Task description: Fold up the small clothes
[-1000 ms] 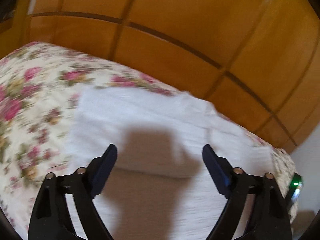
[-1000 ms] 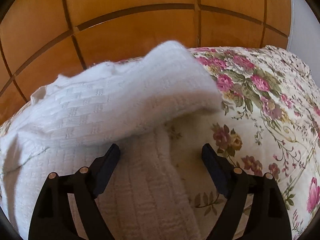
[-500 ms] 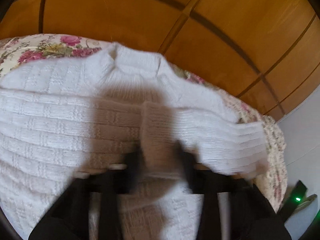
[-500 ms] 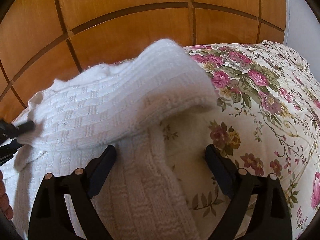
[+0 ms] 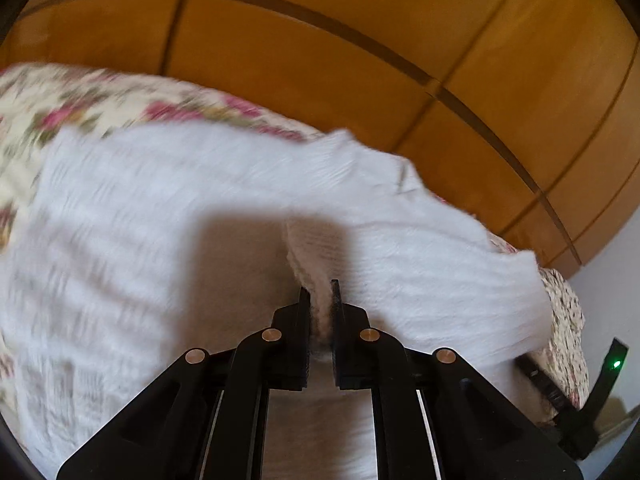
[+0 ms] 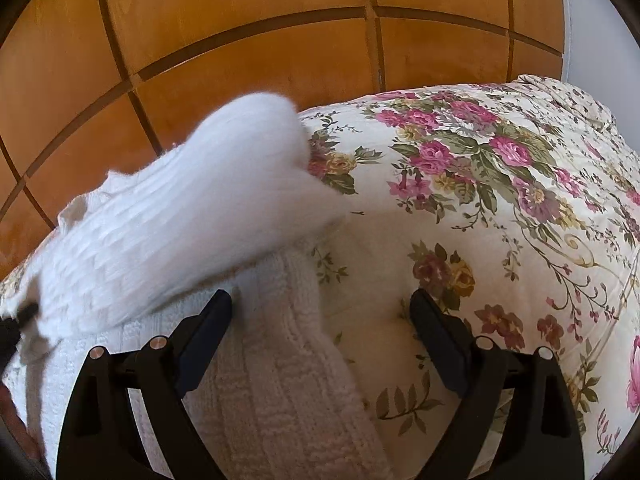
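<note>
A small white knitted sweater [image 5: 168, 216] lies on a floral bedspread [image 5: 80, 96]. My left gripper [image 5: 320, 300] is shut on a fold of the sweater's sleeve, which stands up between the two fingers. In the right wrist view the same sweater [image 6: 168, 240] lies at the left, with a sleeve raised and blurred over the bedspread [image 6: 500, 208]. My right gripper [image 6: 322, 312] is open and empty, low over the sweater's knitted lower edge [image 6: 280, 380]. The left gripper's tip [image 6: 20, 316] shows at the far left edge.
A wooden panelled headboard [image 5: 360, 60] stands right behind the bed, and shows in the right wrist view [image 6: 240, 40] too. A white wall [image 5: 616, 280] lies to the right. A black device with a green light [image 5: 614, 364] sits at the bed's right edge.
My left gripper has shut on the sleeve fold and lifted it, so the view has swung. The raised sleeve has moved left in the right wrist view. My right gripper has stayed open.
</note>
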